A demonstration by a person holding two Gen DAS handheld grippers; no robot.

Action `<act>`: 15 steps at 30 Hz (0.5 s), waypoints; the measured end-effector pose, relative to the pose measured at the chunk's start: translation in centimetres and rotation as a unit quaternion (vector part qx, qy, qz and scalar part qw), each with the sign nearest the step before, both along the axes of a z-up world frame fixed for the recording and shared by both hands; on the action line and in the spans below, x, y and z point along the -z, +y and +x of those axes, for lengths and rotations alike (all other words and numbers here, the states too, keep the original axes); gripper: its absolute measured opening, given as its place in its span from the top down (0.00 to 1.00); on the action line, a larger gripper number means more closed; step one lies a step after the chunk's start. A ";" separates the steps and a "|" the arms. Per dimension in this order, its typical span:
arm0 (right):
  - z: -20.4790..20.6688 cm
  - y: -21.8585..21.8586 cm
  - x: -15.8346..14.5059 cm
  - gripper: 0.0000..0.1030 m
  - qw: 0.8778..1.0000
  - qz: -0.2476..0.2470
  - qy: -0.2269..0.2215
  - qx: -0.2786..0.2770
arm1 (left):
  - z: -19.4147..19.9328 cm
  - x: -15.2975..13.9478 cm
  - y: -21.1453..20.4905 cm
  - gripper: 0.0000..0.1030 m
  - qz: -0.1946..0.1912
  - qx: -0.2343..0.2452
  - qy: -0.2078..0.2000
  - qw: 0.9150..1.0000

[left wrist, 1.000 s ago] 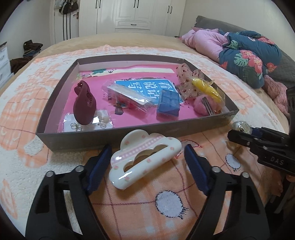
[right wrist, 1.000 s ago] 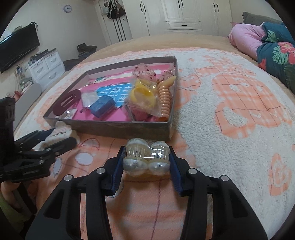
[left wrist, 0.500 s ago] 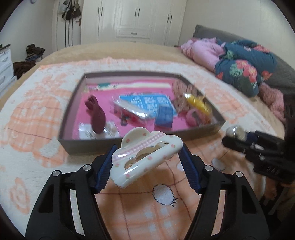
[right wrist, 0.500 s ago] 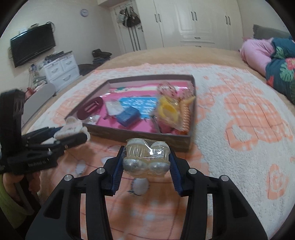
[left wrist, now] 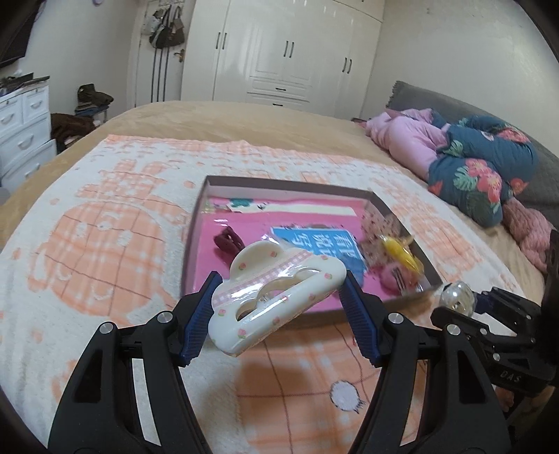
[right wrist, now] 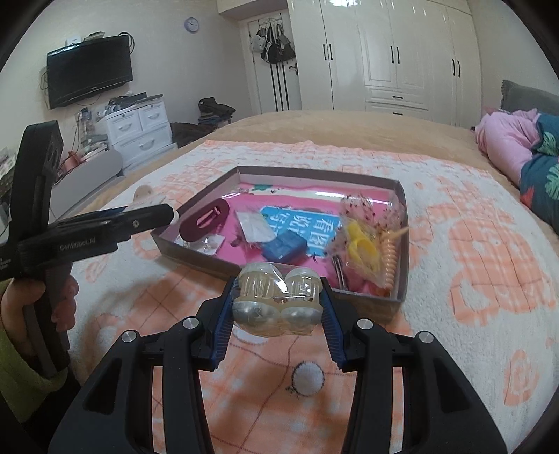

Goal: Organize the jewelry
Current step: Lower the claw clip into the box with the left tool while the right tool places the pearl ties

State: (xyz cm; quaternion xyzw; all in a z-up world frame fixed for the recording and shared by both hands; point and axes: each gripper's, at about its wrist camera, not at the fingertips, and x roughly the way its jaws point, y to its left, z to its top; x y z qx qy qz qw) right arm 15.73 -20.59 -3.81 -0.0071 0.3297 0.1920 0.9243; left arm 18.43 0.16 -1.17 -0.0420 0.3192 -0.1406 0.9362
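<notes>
On the bed, one shallow box (right wrist: 398,279) holds a maroon clip (right wrist: 204,223) and blue case (right wrist: 283,246) (among packets), while left tongs (left wrist: 279,310) clamp a white hair claw (left wrist: 276,290), right tongs (right wrist: 277,309) two bagged beads (right wrist: 277,297).

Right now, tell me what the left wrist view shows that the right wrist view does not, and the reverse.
Only the left wrist view shows the cloud-shaped hair claw gripped in the left tongs, plus the whole floral bundle on the bed.

Only the right wrist view shows the wall television, the clock, the hand holding the left tool, and the spiral hair tie.

Both show the box, the blue case, the maroon clip and the wrapped clear clips held in the right tongs.
</notes>
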 end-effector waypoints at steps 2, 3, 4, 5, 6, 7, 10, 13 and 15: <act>0.5 0.3 -0.2 0.58 1.000 -0.004 -0.004 -0.001 | 0.3 -0.2 0.4 0.42 0.000 -0.005 -0.003 1.000; 0.7 0.4 -0.3 0.58 1.000 -0.006 -0.006 -0.001 | 0.5 -0.2 0.5 0.42 0.001 -0.007 -0.004 1.000; 0.9 0.4 -0.4 0.58 1.000 -0.009 -0.008 0.000 | 0.7 -0.3 0.6 0.42 0.003 -0.009 -0.005 1.000; 1.3 0.5 -0.6 0.58 1.000 -0.009 -0.011 0.000 | 1.0 -0.4 0.7 0.42 0.003 -0.010 -0.006 1.000; 1.4 0.5 -0.7 0.58 1.000 -0.009 -0.012 0.001 | 1.2 -0.5 0.8 0.42 0.003 -0.011 -0.006 1.000; 1.7 0.5 -0.8 0.58 1.000 -0.010 -0.015 0.002 | 1.6 -0.6 0.9 0.42 0.002 -0.013 -0.006 1.000; 2.5 0.5 -1.2 0.58 1.000 -0.011 -0.020 0.005 | 2.5 -0.8 1.0 0.42 -0.003 -0.016 -0.003 1.000; 3.4 0.6 -1.4 0.58 1.000 -0.012 -0.023 0.009 | 3.4 -0.7 0.7 0.42 0.003 -0.018 0.002 1.000; 4.0 0.6 -1.5 0.58 1.000 -0.015 -0.025 0.012 | 4.0 -0.8 0.5 0.42 0.003 -0.016 0.003 1.000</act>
